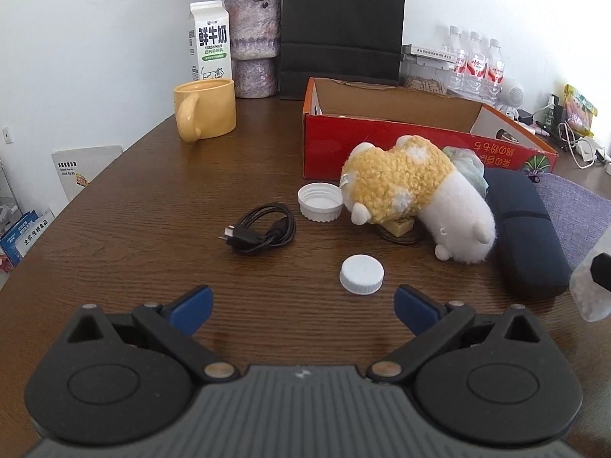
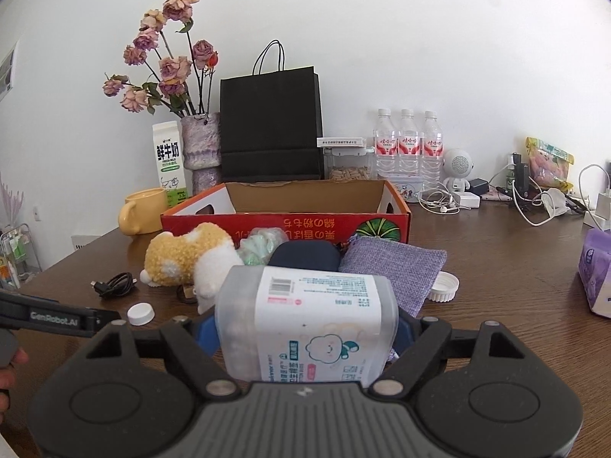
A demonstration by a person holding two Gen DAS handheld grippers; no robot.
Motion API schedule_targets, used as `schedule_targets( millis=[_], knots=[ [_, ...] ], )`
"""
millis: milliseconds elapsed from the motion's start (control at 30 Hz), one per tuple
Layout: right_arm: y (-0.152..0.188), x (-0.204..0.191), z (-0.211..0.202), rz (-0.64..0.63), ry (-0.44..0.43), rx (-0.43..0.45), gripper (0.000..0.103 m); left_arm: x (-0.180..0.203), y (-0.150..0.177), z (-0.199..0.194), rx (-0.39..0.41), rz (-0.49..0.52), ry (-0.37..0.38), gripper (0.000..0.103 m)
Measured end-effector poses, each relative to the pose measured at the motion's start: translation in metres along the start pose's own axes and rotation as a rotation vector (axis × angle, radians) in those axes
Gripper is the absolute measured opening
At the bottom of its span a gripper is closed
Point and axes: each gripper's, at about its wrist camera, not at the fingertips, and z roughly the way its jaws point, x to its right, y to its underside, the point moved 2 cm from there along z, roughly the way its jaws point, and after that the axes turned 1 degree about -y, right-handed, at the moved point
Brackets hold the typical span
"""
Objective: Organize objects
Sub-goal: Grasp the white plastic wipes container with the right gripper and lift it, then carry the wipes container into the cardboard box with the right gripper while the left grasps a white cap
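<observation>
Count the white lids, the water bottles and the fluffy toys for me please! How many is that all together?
White lids: 2, the upturned lid and the small cap
Water bottles: 3
Fluffy toys: 1, the yellow and white plush
Total: 6

Bare worktop [image 1: 133, 206] lies open ahead of the left tongs [image 1: 301, 307] as far as the small white cap [image 1: 362, 274] and coiled black cable [image 1: 263, 228]. Beyond, the plush toy [image 1: 416, 194] and dark case [image 1: 523, 229] crowd the red box [image 1: 382, 149], whose open top stays free.
</observation>
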Motion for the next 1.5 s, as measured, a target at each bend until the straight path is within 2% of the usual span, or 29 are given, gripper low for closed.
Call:
schedule_targets(
  millis=[233, 467, 633, 700, 767, 800, 867, 967, 1133, 1500],
  knots=[
    [0.000, 0.006, -0.002, 0.005, -0.003, 0.007, 0.082, 0.009, -0.005, 0.021, -0.022, -0.034, -0.020, 0.103],
    [0.003, 0.006, -0.001, 0.012, -0.015, -0.002, 0.082, 0.020, -0.007, 0.023, -0.001, -0.001, -0.036, 0.103],
    [0.005, 0.006, -0.002, 0.011, -0.022, -0.009, 0.082, 0.022, -0.006, 0.026, -0.017, 0.006, -0.033, 0.101],
    [0.005, 0.005, -0.002, 0.009, -0.023, -0.011, 0.082, 0.023, -0.006, 0.026, -0.012, 0.003, -0.012, 0.093],
    [0.006, 0.006, -0.002, 0.011, -0.025, -0.012, 0.082, 0.025, -0.005, 0.022, 0.009, 0.017, -0.002, 0.069],
    [0.006, 0.006, -0.002, 0.012, -0.027, -0.012, 0.082, 0.026, -0.004, 0.020, 0.018, 0.017, 0.003, 0.063],
    [0.006, 0.007, -0.002, 0.012, -0.031, -0.013, 0.082, 0.026, -0.001, 0.015, 0.039, 0.000, -0.003, 0.030],
    [0.009, 0.008, -0.001, 0.013, -0.038, -0.020, 0.082, 0.021, 0.002, 0.009, 0.050, -0.040, 0.016, 0.029],
    [0.010, 0.011, 0.000, 0.023, -0.046, -0.019, 0.082, 0.019, 0.004, -0.007, 0.098, -0.051, 0.021, 0.029],
    [0.006, 0.013, 0.004, 0.017, -0.055, 0.001, 0.082, 0.024, -0.015, -0.031, 0.202, -0.064, 0.024, 0.029]
  ],
)
